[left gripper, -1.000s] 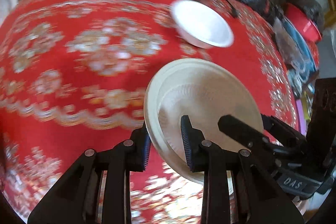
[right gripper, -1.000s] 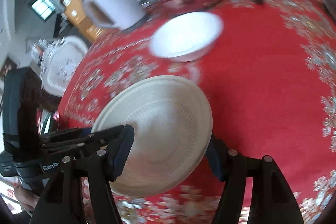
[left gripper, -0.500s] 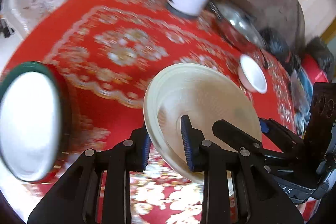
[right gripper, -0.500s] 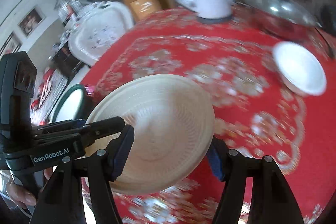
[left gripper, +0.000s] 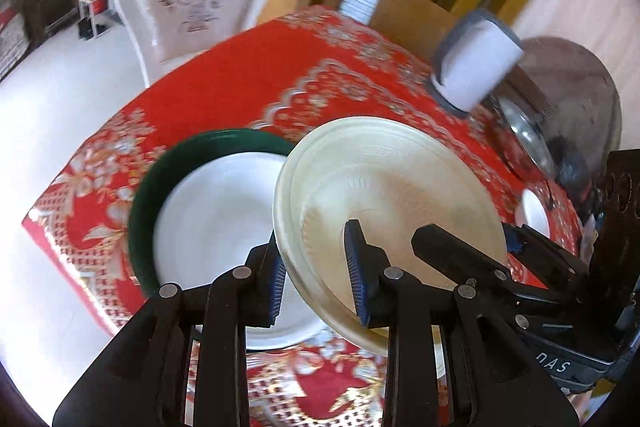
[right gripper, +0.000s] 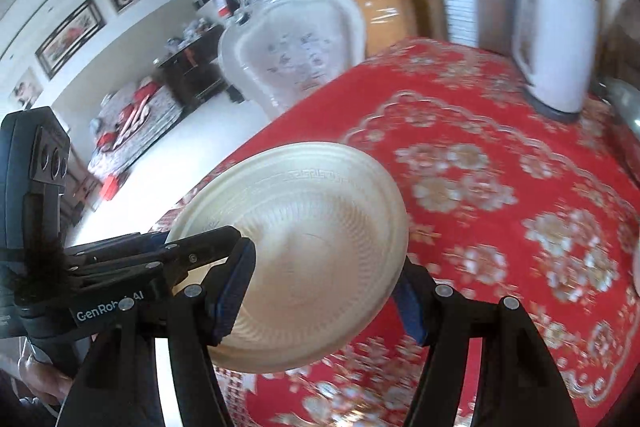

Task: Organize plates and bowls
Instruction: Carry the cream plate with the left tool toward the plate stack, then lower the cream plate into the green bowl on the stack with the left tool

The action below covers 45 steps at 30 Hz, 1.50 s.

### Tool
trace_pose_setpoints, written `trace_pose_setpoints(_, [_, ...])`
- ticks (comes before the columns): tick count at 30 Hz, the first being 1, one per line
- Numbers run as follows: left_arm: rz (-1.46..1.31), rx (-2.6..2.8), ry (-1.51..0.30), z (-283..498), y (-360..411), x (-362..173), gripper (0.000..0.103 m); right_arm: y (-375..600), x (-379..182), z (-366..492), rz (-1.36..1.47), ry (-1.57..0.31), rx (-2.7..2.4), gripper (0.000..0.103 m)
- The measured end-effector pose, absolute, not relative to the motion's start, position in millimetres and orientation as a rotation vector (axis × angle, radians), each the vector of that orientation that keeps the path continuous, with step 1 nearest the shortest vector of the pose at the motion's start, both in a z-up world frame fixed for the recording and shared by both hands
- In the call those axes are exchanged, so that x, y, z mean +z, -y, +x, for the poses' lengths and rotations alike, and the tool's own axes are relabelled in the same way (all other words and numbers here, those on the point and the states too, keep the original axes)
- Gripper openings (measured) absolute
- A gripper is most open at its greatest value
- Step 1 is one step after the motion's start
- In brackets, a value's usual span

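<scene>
held in the air above the red floral tablecloth (left gripper: 224, 83): cream ribbed plastic bowl (left gripper: 400, 195); rim pinched by left gripper (left gripper: 316, 275); body clasped by right gripper (right gripper: 320, 295); green-rimmed white plate (left gripper: 208, 211) just beside.

Bright daylight, motion blur, heavy fisheye curvature.
Both my views bend at dark corners; the white cylindrical kettle (left gripper: 476, 65) and red patterned tablecloth (right gripper: 500, 195) smear; the pale floor (left gripper: 60, 107) glares.
</scene>
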<state>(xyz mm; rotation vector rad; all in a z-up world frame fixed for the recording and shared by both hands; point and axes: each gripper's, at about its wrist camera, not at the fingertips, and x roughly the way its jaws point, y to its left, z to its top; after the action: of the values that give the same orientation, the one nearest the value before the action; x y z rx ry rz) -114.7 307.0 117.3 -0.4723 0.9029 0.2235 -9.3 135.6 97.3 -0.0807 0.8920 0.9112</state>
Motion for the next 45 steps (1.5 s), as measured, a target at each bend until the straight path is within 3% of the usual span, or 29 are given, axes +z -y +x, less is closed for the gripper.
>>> trace_pose_setpoints(21, [-0.505,0.336,-0.939,-135,-352,76,0.026,-206,72,-27,-0.190,-0.939,0.968,0.066])
trace_pose_setpoints(45, [-0.489,0.363,-0.942,-130,-361,59,0.026,-195,69,-29,-0.126,-0.973,0.997,0.068])
